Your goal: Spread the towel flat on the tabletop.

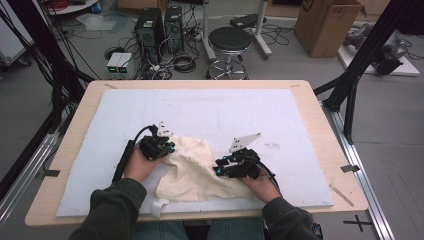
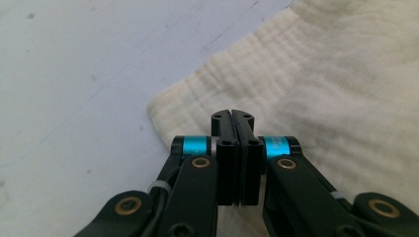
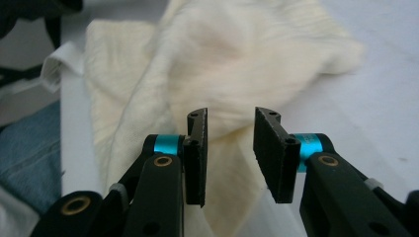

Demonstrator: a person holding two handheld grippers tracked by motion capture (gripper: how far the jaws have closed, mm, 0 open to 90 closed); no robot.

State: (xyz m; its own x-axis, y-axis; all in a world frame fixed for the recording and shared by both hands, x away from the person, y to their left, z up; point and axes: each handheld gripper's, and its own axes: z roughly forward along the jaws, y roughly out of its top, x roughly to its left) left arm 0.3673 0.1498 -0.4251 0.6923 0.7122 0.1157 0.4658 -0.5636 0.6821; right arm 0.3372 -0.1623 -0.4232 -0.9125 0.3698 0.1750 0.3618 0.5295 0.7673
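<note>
Left gripper (image 1: 159, 146): at the cloth's 10 o'clock corner; in the left gripper view (image 2: 232, 114) its jaws are pressed together over the cloth's edge, and whether any fabric is pinched between them I cannot tell.
Cream cloth (image 1: 192, 170): a rumpled, crinkle-weave piece lying on the white foam mat (image 1: 225, 110), near the table's 6 o'clock edge, between the two grippers; a white tag (image 1: 159, 207) hangs at its 7 o'clock corner.
Cloth in the gripper views: ribbed hem at 12 to 3 o'clock (image 2: 316, 74); bunched folds straight ahead (image 3: 222, 64).
Right gripper (image 1: 225, 167): at the cloth's 3 o'clock edge; in the right gripper view (image 3: 230, 118) its jaws stand apart, with cloth in the gap and the pads not pressing on it.
Wooden table (image 1: 320, 115): carries the mat.
Containers: a cardboard box (image 1: 327, 25) on the floor at 1 o'clock, its contents hidden.
</note>
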